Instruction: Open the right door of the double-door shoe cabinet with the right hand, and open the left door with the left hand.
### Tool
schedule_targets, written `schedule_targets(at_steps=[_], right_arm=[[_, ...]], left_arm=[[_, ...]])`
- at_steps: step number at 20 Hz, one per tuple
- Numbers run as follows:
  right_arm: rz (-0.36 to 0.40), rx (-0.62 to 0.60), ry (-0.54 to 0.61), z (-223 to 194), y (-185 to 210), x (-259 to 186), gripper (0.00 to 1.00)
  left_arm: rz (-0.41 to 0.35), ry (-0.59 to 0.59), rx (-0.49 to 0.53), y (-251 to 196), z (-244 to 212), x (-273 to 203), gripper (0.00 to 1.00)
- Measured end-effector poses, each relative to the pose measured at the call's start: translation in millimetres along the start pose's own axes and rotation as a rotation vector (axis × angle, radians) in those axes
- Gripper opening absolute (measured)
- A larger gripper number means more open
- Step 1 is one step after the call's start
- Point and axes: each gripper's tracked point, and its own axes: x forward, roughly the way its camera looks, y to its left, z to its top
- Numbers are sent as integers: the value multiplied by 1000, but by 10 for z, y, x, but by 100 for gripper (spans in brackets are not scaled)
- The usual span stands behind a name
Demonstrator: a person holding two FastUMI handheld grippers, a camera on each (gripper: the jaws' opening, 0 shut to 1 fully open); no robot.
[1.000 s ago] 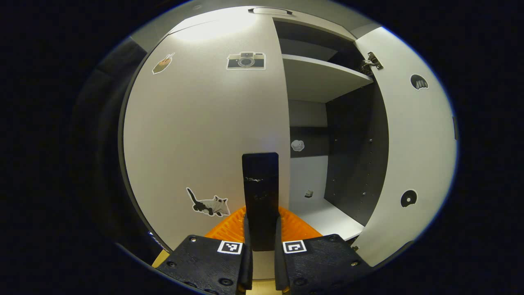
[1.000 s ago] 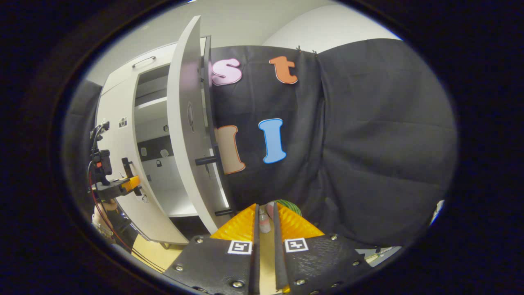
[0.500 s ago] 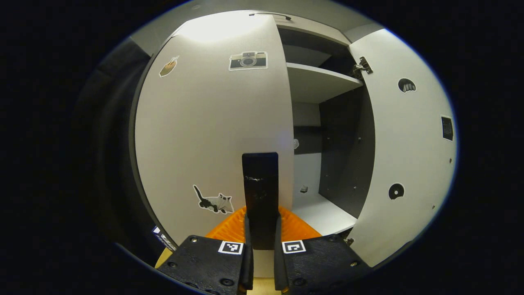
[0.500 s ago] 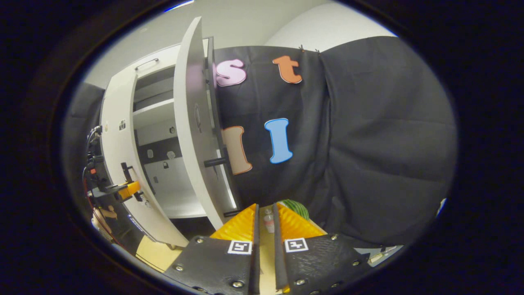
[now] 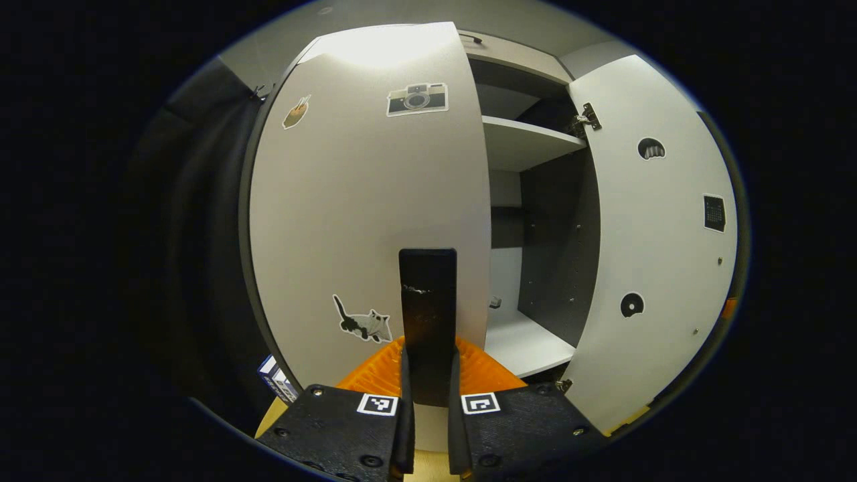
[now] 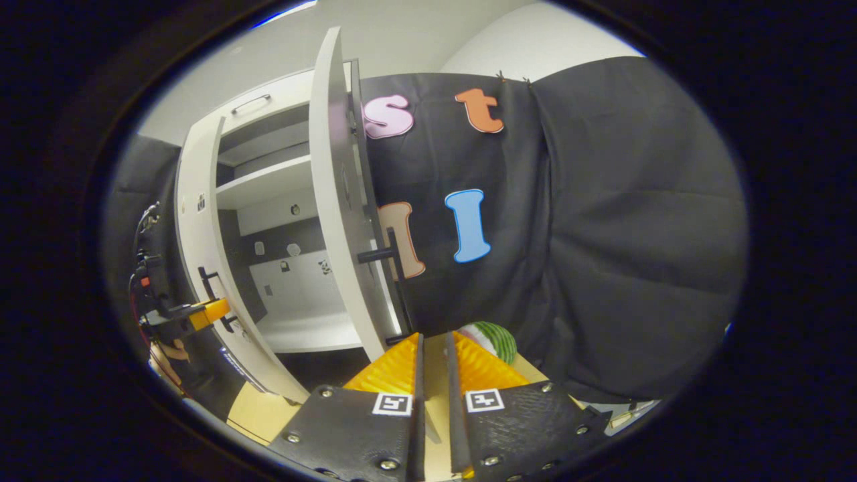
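Over the last second the left gripper (image 5: 428, 375), clamped on the handle (image 5: 428, 314), had swung the left door (image 5: 368, 201) wider beside the open right door (image 5: 659, 227), nearly finishing, while the right gripper (image 6: 433, 375) hung closed, empty.

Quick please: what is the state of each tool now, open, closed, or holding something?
Left tool: shut on the left door handle.
Right tool: nearly closed, holding nothing.

The left door (image 5: 361, 201) is smooth matt white board, and its handle (image 5: 428, 314) is matt black. The hinge (image 5: 584, 119) looks like shiny metal. The booth wall (image 6: 602, 234) is matt black cloth with soft folds.
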Motion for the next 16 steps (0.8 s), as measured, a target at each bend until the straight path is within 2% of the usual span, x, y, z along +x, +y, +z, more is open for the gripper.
schedule_targets(at_steps=[16], right_arm=[[79, 38, 25, -30, 117, -48, 15]], left_arm=[[4, 8, -10, 216, -49, -473, 20]])
